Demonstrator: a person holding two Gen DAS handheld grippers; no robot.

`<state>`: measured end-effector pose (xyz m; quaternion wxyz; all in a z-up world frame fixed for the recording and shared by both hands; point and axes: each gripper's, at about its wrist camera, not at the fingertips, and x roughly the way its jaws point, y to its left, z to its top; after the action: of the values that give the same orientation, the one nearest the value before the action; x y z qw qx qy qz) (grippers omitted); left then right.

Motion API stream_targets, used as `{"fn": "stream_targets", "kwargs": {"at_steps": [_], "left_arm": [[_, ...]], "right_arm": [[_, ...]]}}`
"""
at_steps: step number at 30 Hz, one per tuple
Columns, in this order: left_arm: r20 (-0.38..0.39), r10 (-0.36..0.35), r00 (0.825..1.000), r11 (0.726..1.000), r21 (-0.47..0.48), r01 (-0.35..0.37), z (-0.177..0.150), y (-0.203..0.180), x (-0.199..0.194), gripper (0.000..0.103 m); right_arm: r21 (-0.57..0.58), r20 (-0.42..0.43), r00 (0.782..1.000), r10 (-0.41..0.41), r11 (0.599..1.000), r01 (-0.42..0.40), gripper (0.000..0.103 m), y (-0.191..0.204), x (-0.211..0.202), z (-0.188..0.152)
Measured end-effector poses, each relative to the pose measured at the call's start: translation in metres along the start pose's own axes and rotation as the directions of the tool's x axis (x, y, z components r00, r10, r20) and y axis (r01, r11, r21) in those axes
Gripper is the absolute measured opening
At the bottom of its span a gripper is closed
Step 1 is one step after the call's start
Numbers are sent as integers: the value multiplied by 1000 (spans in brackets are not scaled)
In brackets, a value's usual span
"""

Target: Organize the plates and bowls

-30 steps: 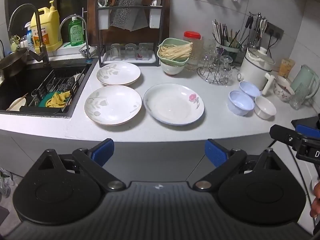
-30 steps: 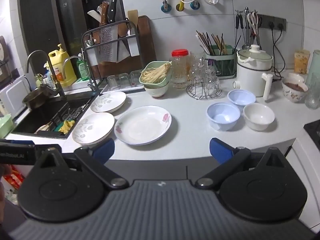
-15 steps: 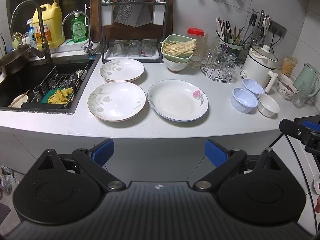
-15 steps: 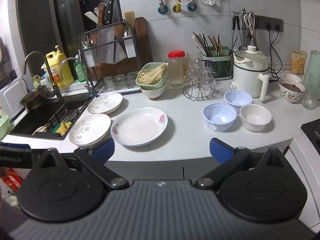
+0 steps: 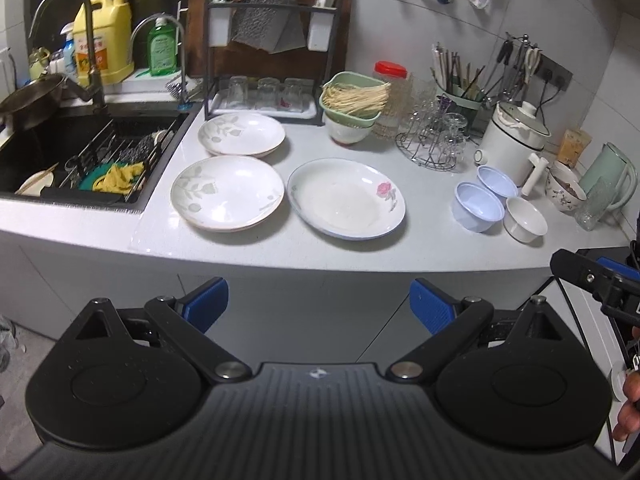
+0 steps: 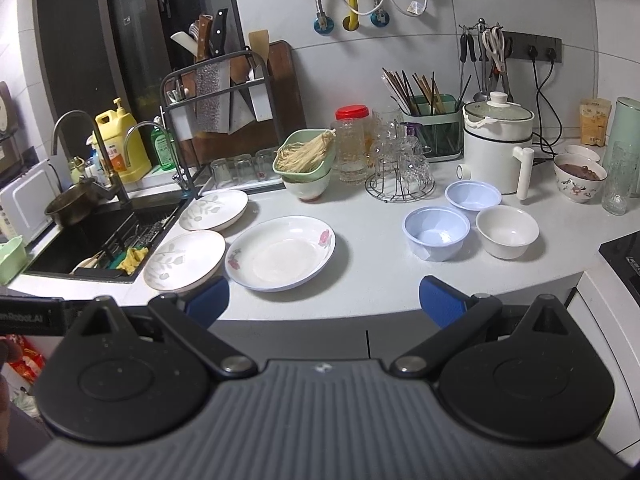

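On the white counter lie three plates: a large rose-print plate [image 5: 346, 199] [image 6: 281, 253], a leaf-print plate [image 5: 227, 193] [image 6: 185, 260] to its left, and a second leaf-print plate [image 5: 242, 134] [image 6: 213, 209] behind that. To the right stand two pale blue bowls [image 5: 478, 207] [image 6: 436, 233], [image 5: 497, 180] [image 6: 473, 196] and a white bowl [image 5: 525, 219] [image 6: 507, 231]. My left gripper [image 5: 319, 304] and right gripper [image 6: 324, 300] are both open and empty, held in front of the counter edge, apart from all the dishes.
A sink [image 5: 76, 152] with a rack and yellow cloth is at the left. Behind the plates are a knife rack [image 5: 272, 52], a green basket of noodles [image 5: 352, 100] on a bowl, a glass stand [image 5: 434, 140], a white pot [image 5: 514, 140] and a patterned bowl [image 5: 566, 190].
Both grippers have risen and moved slightly toward the counter, so the dishes sit lower and larger in view. Nothing on the counter has moved; both jaws stay open.
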<state>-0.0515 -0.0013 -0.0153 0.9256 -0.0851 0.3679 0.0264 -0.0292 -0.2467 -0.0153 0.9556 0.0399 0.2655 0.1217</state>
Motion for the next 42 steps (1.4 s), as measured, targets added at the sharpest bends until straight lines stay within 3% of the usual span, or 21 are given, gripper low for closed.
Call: {"fn": "stream_targets", "kwargs": {"at_steps": [5,22,32,42], "left_arm": [[2,1,1000,1000,-28,-1,1,1,2,99],[-52,-52,997,997,58,55,9,-15,28,99],[-31,-33,999,995,92,36,17,-26,36,99],[-61,-6,998,999,40,8,24,-20,49,99]], "right_arm": [[14,0,1000,3,1000,-3,103,-5,1,-2],[27,40,999,-12,1000,11,103,-15,5,-4],[27,39,999,-20,999,19,103,-19,14,-3],[35,11,1000,23,999,-23,103,-22,26,-1]]}}
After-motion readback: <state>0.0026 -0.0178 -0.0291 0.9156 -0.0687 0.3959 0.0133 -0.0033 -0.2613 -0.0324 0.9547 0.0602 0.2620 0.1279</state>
